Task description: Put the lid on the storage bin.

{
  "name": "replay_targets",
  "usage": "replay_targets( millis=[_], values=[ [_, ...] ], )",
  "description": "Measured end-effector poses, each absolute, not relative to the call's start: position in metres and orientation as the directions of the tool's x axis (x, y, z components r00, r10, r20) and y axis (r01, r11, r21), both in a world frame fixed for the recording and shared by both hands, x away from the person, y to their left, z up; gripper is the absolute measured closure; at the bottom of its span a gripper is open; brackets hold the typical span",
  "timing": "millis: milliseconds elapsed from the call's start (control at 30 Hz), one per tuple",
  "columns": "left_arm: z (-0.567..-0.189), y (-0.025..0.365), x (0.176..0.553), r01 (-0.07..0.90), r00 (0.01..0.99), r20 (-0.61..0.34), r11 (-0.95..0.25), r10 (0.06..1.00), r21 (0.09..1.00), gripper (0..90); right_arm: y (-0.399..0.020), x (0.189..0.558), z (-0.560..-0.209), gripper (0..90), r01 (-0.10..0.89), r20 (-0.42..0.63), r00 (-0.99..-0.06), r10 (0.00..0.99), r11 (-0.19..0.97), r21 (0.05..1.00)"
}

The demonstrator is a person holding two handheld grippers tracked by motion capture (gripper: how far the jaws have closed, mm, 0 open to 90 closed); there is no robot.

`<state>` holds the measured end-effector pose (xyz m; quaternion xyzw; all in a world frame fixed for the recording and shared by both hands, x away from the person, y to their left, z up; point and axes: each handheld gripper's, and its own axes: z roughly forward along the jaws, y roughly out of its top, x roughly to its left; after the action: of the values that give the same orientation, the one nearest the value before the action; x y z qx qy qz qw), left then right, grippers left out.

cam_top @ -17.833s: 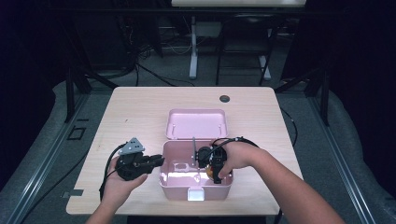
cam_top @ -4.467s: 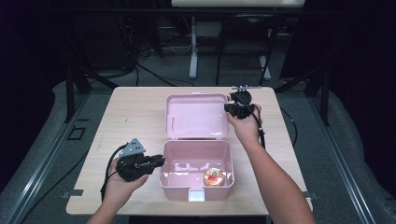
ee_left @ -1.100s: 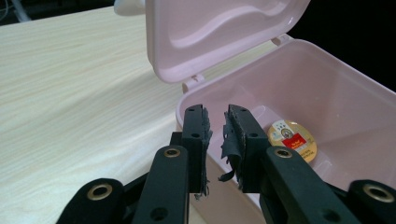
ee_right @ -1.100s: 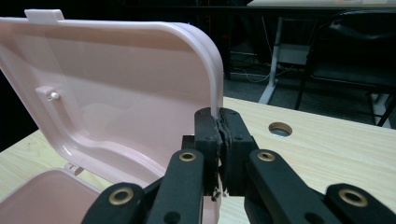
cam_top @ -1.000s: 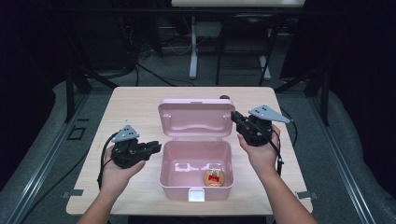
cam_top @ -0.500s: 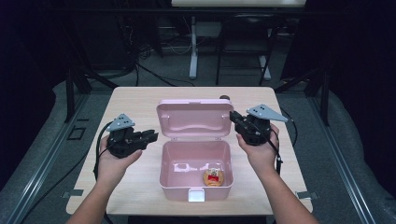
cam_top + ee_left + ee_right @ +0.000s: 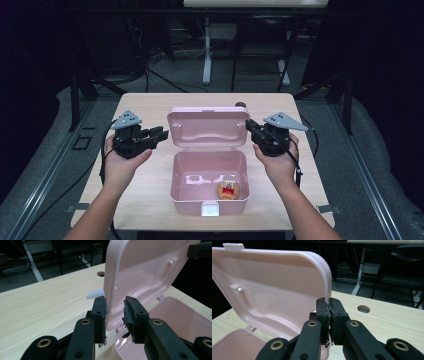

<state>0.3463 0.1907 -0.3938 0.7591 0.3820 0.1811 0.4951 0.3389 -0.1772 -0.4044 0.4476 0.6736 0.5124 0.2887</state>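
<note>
Lid (image 7: 207,126) of the pink box (image 7: 209,191) is standing roughly upright over the back of the open base, on the desk (image 7: 150,185), and the two claws are flanking it at either side edge, which looks like a two-handed effort to swing it down shut. Right claw (image 7: 329,305) is pinching the lid's rounded side rim between its pads, jaws nearly together on the thin plastic, apparently steadying the lid so it is not flopping either way. Left claw (image 7: 115,307) is sitting with the lid's opposite edge between its jaws, which have just been opening; the right-hand pad is standing clear of the plastic and the left-hand one is lying close against the rim, so it is straddling rather than gripping. Below and ahead of both claws, a small round orange-and-red thing (image 7: 229,190) is lying in the base, too blurred to identify, beside some pale glossy shapes that could be reflections or clear wrapping. A dark round object (image 7: 240,105) is peeking out behind the lid, mostly hidden. Hinges are hard to make out, and whether the left-hand pad is truly touching is uncertain.
</note>
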Motion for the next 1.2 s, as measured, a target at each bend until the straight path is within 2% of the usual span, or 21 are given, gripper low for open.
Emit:
replay_targets(
  millis=[267,600,867,1200],
  values=[
    [-0.383,0.183,0.355,0.377,0.636,-0.079,-0.219,0.768,0.9,69.3,-0.177,0.339,-0.405,86.8,0.307,0.068,-0.432,0.899,0.075,0.949],
    [-0.382,0.181,0.36,0.373,0.628,-0.075,-0.214,0.774,0.903,75.2,-0.177,0.336,-0.405,86.6,0.301,0.061,-0.435,0.898,0.081,0.95],
    [-0.379,0.176,0.358,0.363,0.633,-0.048,-0.241,0.772,0.9,83.5,-0.177,0.334,-0.405,86.4,0.304,0.061,-0.435,0.898,0.083,0.949],
    [-0.378,0.176,0.353,0.357,0.633,-0.039,-0.246,0.774,0.901,84.7,-0.178,0.331,-0.405,85.7,0.311,0.068,-0.441,0.895,0.082,0.947]
  ],
)
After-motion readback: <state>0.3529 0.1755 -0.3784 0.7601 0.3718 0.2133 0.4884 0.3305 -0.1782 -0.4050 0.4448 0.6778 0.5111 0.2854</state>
